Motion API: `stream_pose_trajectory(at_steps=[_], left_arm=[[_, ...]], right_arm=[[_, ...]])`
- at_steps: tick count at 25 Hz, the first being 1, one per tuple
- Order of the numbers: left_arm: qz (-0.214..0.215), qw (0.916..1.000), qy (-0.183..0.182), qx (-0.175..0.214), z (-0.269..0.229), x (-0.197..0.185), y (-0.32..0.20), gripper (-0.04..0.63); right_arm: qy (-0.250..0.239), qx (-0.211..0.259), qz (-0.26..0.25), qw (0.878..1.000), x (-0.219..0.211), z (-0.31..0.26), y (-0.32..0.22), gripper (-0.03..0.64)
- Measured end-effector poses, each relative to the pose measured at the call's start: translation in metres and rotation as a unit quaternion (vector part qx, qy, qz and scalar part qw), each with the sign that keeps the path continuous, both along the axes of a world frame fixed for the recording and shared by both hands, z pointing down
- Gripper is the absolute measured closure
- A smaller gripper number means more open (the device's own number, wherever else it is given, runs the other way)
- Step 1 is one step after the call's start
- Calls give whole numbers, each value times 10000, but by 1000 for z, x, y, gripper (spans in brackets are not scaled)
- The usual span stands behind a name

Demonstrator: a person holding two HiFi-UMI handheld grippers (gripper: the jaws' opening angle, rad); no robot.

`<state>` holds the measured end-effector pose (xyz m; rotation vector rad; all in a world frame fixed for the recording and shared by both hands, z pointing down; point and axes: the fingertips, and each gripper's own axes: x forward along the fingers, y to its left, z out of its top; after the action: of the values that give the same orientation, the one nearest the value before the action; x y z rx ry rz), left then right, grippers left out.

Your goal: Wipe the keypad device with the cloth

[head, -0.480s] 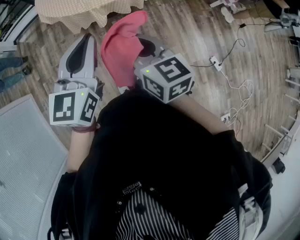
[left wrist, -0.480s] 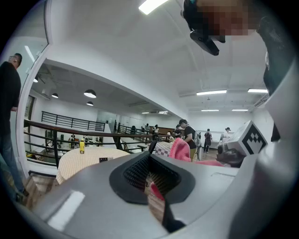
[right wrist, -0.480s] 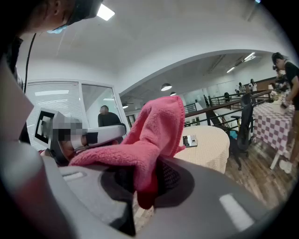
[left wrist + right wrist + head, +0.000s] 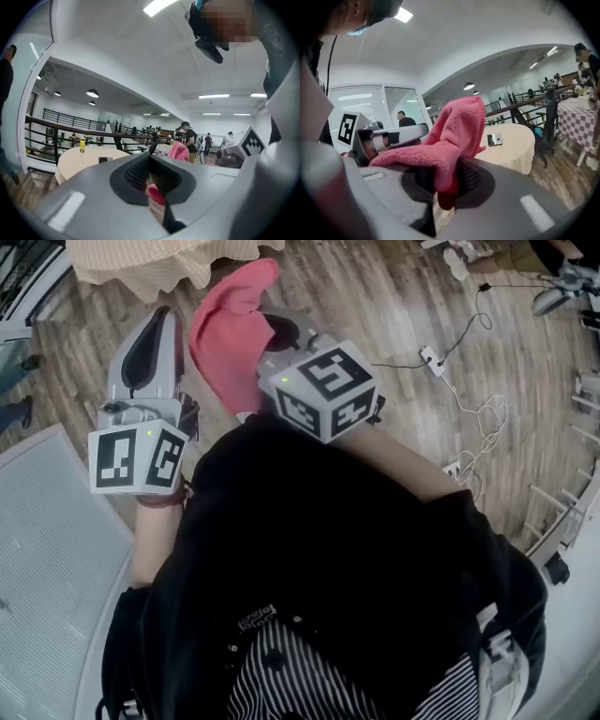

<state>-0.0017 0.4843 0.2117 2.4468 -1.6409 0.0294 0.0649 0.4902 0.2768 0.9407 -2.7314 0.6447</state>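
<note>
**Cloth (image 4: 454, 131) pinched in the right gripper (image 4: 449, 187), keypad device (image 4: 494, 139) on the round table (image 4: 513, 157)**

The right gripper's jaws are pressed onto a fold of the pink cloth. The rest of the cloth stands up above the jaws and flops over toward the left gripper (image 4: 152, 180). The left gripper's jaws are drawn together with only a narrow slit between them. A small pink patch shows in that slit, and what it is cannot be told.

Both grippers are held side by side short of the table, over the wooden floor (image 4: 394, 296), and they point toward the table. The keypad device lies flat on the table's cream cover, well apart from the cloth and from both grippers. A yellow bottle (image 4: 82, 145) also stands on the table, farther back than the device and not touching it.

In the head view only the table's near edge shows, just beyond the cloth's upper tip. A white power strip (image 4: 431, 360) with its cable lies on the floor, well away from the table.
</note>
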Motion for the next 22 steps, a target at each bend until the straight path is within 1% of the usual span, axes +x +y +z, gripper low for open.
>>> stream_pose_trajectory(at_steps=[5, 6, 10, 11, 14, 15, 17, 18, 21, 22], left_arm=[[-20, 9997, 245, -11, 2, 1, 0, 601], [8, 9997, 248, -1, 2, 2, -1, 601], [52, 10000, 51, -37, 8, 8, -7, 600], [17, 9999, 105, -52, 9, 10, -9, 601], [-74, 9989, 458, -80, 4, 14, -11, 601], [-75, 9988, 481, -50, -1, 15, -11, 600], [-66, 9995, 302, 39, -8, 17, -14, 599], [-74, 9998, 193, 58, -10, 18, -16, 598], [-212, 9998, 6, 15, -11, 19, -21, 599], [-276, 9996, -35, -15, -10, 20, -23, 600]], right_arm=[[-29, -31, -1, 10000, 5, 3, 0, 551], [-6, -40, -15, 10000, 5, 6, -1, 551], [-25, -44, -71, 10000, 9, 8, -2, 551], [-36, -17, -88, 10000, 11, 8, -3, 551], [-139, -42, -133, 9998, 19, 8, -3, 551], [-198, -96, -138, 9997, 20, 10, -5, 551], [-275, -151, -124, 9994, 23, 9, -11, 551], [-269, -80, -124, 9995, 23, 5, -14, 551], [-237, 391, -237, 9987, 22, -16, -19, 549], [-257, 465, -288, 9982, 22, -21, -21, 549]])
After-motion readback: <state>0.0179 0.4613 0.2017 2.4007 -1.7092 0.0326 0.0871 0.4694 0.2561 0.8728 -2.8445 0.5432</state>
